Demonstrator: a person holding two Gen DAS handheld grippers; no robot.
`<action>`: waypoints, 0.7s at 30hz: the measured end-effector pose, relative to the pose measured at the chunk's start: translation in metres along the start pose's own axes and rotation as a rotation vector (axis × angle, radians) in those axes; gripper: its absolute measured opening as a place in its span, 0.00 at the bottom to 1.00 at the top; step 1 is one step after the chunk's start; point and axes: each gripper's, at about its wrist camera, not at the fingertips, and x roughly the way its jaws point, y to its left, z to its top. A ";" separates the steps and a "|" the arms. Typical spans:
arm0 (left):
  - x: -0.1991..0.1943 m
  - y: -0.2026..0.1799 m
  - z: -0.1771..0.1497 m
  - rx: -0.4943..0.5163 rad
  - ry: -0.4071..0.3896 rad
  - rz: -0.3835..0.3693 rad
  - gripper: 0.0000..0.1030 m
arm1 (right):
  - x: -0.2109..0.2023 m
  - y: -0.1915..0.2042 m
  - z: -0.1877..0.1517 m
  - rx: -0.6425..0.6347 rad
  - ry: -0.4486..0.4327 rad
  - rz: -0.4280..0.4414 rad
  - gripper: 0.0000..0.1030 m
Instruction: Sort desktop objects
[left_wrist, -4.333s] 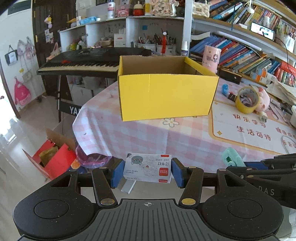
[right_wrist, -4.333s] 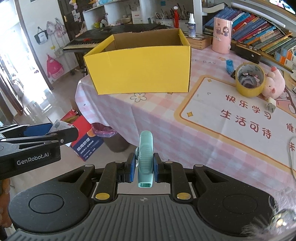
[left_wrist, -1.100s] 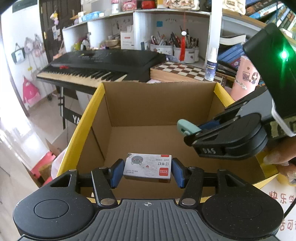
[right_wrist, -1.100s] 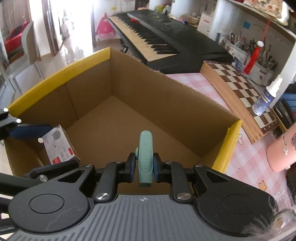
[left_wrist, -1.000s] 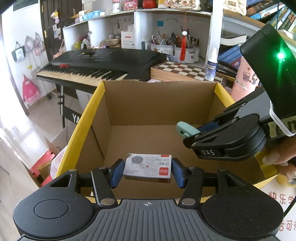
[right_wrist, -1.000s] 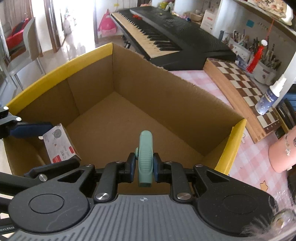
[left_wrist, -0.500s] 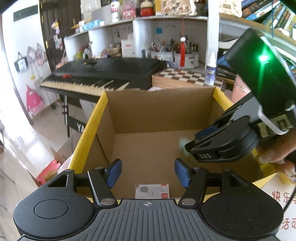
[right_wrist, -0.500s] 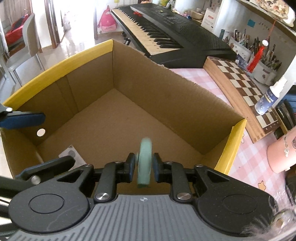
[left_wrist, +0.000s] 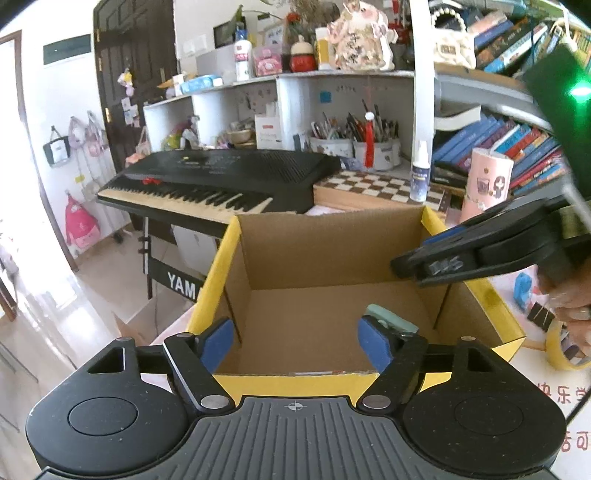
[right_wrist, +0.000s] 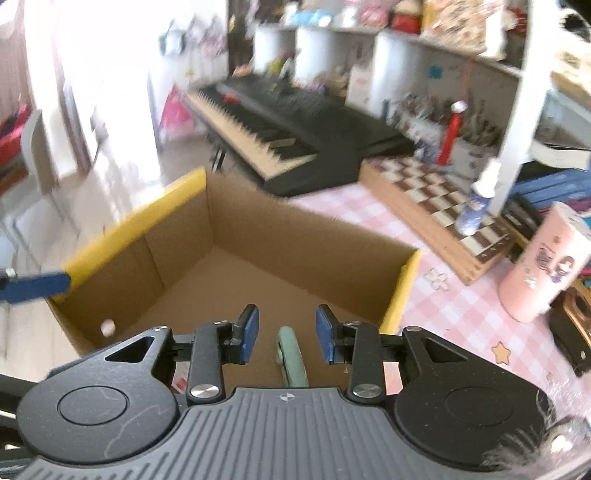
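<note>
Left wrist view: the left gripper (left_wrist: 297, 341) hangs over the near edge of a yellow cardboard box (left_wrist: 218, 280) with a plain brown inside. Its blue pads (left_wrist: 218, 343) stand wide apart with nothing between them; the jaws have just been opening. Just behind the right-hand pad, a mint-green tool (left_wrist: 391, 322) lies on the box floor. A thin strip of white and red, perhaps the edge of the small card box, shows at the box's near rim, just ahead of the gripper body; too little is visible to be sure. Ahead and to the right, the right gripper (left_wrist: 410, 266) reaches over the box's right wall, held by a hand (left_wrist: 570, 295). Beyond the box are a black keyboard (left_wrist: 221, 181) and a chessboard (left_wrist: 373, 184).

Right wrist view, blurred: the right gripper (right_wrist: 286, 334) is above the same box (right_wrist: 136, 218). Its jaws have just been opening; the pads are parted and clear of the mint-green tool (right_wrist: 291, 356), which lies below the gap on the box floor. Far left, a blue pad of the left gripper (right_wrist: 35, 286) crosses the box rim. To the right, a pink cup (right_wrist: 546, 266) stands on the pink checked tablecloth (right_wrist: 461, 306).
</note>
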 end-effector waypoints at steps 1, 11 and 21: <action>-0.002 0.002 0.000 -0.005 -0.007 -0.001 0.75 | -0.008 0.000 -0.001 0.012 -0.022 -0.010 0.31; -0.029 0.014 -0.005 -0.028 -0.073 -0.010 0.83 | -0.085 0.005 -0.030 0.145 -0.205 -0.166 0.31; -0.064 0.042 -0.023 -0.070 -0.120 0.017 0.88 | -0.132 0.037 -0.075 0.265 -0.296 -0.316 0.31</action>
